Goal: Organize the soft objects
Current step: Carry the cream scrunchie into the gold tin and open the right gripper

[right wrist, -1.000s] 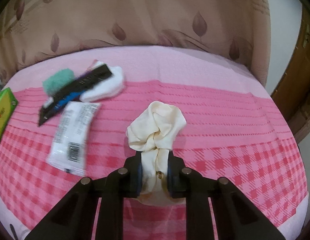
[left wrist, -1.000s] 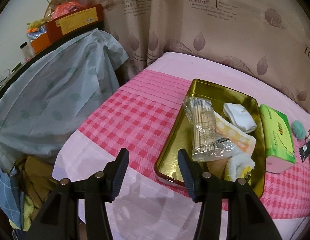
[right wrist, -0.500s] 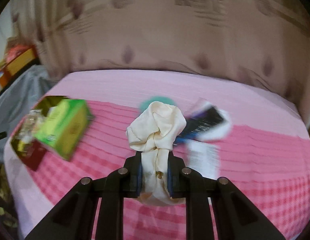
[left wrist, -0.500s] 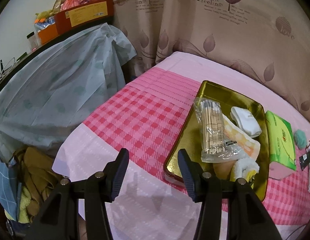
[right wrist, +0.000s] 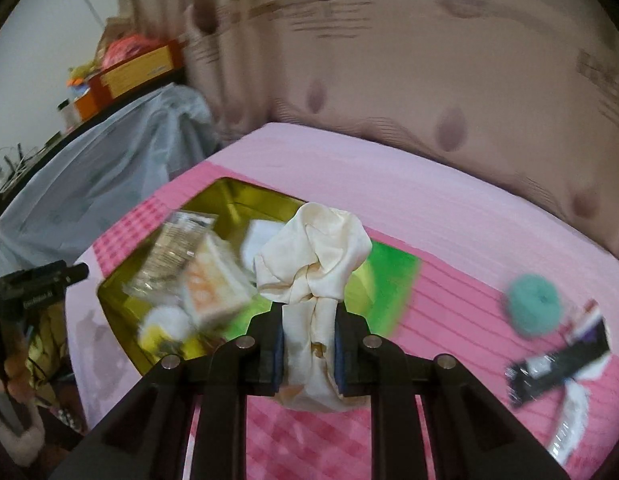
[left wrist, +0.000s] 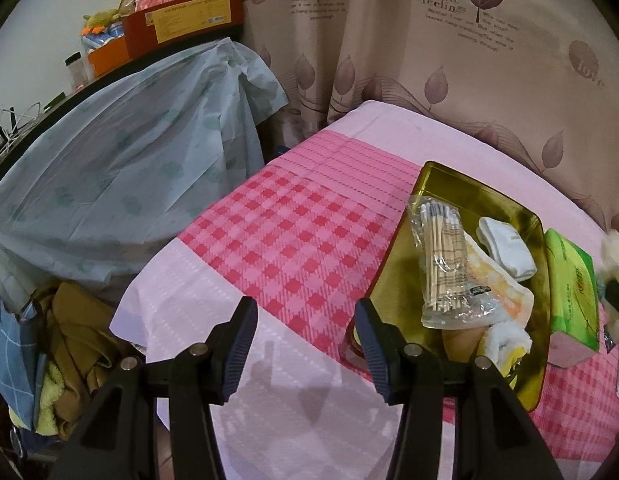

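R gripper (right wrist: 309,344): clamping cream scrunchie (right wrist: 311,256), hanging over gold tray (right wrist: 237,196).
L gripper (left wrist: 305,340): gaping wide, hovering nr tray edge, holding nothing.

Matt woven cloth over the table (left wrist: 293,240), checked pink and red, smooth. Glossy gold metal in the tray (left wrist: 449,184), mirror-bright at the walls. Clear crinkled plastic around the cotton swabs (left wrist: 441,256), their sticks wooden-looking. Shiny printed wrap on the green tissue pack (left wrist: 573,280). Fluffy terry in the white and yellow towel (left wrist: 505,342). Satiny cream fabric, knotted and faintly lustrous, in the cloth (right wrist: 313,260) pinched by the matt black plastic right gripper (right wrist: 309,344). Fuzzy teal pom-pom (right wrist: 533,308). Thin, slightly translucent plastic sheet (left wrist: 121,168), pale blue-grey.
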`<state>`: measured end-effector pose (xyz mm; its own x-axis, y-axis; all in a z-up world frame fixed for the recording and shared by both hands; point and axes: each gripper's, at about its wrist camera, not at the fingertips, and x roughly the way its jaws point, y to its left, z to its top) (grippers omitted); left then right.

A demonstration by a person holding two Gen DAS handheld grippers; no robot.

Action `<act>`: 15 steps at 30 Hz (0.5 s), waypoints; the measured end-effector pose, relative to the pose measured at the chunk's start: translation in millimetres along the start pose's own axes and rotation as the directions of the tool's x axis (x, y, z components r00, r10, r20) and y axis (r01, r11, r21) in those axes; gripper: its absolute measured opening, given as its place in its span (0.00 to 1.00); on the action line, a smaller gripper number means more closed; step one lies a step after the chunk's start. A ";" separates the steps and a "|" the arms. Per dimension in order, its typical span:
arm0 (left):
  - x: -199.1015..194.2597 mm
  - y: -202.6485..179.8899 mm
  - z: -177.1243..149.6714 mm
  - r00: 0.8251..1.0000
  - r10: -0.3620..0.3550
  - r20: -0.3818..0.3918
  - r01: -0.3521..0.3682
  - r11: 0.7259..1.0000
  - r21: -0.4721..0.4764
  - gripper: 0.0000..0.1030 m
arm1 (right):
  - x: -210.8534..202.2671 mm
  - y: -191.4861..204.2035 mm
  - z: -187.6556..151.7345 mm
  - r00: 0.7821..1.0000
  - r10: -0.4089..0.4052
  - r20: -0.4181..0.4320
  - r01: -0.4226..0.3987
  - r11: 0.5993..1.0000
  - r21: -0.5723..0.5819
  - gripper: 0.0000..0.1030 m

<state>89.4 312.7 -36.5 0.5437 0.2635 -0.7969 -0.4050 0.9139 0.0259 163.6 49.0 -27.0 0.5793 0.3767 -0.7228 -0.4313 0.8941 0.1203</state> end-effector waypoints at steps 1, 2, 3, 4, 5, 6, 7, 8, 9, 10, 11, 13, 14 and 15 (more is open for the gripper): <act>0.1 0.4 0.2 1.000 0.002 0.001 -0.002 1.000 -0.001 0.50 | 4.2 6.3 3.3 1.000 0.006 -0.003 -0.006 1.000 -0.007 0.17; 0.5 0.7 0.5 1.000 0.003 0.000 -0.003 1.000 -0.002 0.50 | 12.1 16.0 9.5 1.000 0.013 -0.010 -0.014 1.000 -0.022 0.17; 1.1 1.0 0.6 1.000 0.004 -0.002 -0.004 1.000 -0.003 0.50 | 18.2 21.8 14.1 1.000 0.019 -0.016 -0.020 0.999 -0.030 0.17; 1.7 1.4 0.8 1.000 0.007 -0.004 -0.007 1.000 -0.005 0.50 | 22.1 25.6 16.9 0.999 0.025 -0.020 -0.026 0.999 -0.034 0.17; 2.1 2.0 0.8 1.000 0.008 -0.004 -0.008 1.000 -0.007 0.50 | 26.8 30.9 20.4 0.999 0.034 -0.025 -0.035 0.999 -0.039 0.17; 2.2 2.4 1.1 1.000 0.011 -0.004 -0.011 1.000 -0.009 0.50 | 31.9 36.8 23.4 0.999 0.039 -0.027 -0.040 0.998 -0.046 0.17; 2.5 3.0 1.3 1.000 0.013 -0.004 -0.013 1.000 -0.011 0.50 | 37.0 42.4 25.8 0.999 0.042 -0.031 -0.043 0.998 -0.055 0.17; 3.0 3.5 1.7 1.000 0.016 -0.003 -0.016 1.000 -0.014 0.50 | 40.2 44.9 25.8 0.998 0.043 -0.037 -0.045 0.997 -0.061 0.17; 3.2 3.9 1.8 1.000 0.019 -0.002 -0.019 1.000 -0.016 0.50 | 44.8 47.7 27.4 0.998 0.044 -0.043 -0.047 0.997 -0.064 0.18; 3.7 4.1 1.8 1.000 0.022 -0.004 -0.022 1.000 -0.017 0.50 | 49.7 51.0 28.6 0.998 0.045 -0.050 -0.049 0.996 -0.068 0.18; 4.6 4.8 1.7 1.000 0.025 -0.008 -0.025 1.000 -0.019 0.50 | 51.9 51.5 28.8 0.997 0.046 -0.055 -0.050 0.996 -0.069 0.18; 5.0 5.0 1.3 1.000 0.028 -0.011 -0.028 0.999 -0.022 0.50 | 62.3 55.8 30.4 0.996 0.049 -0.072 -0.054 0.996 -0.070 0.19; 4.8 5.6 1.4 1.000 0.029 -0.010 -0.029 0.999 -0.022 0.50 | 67.6 58.4 30.8 0.996 0.046 -0.080 -0.052 0.996 -0.073 0.20; 4.6 5.7 1.5 1.000 0.029 -0.009 -0.029 0.999 -0.022 0.50 | 71.2 59.8 31.3 0.995 0.044 -0.086 -0.051 0.995 -0.082 0.21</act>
<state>90.6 319.6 -39.1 0.5249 0.2867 -0.8014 -0.4364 0.8991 0.0358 200.7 136.9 -49.9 0.4979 0.3937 -0.7727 -0.5160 0.8506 0.1009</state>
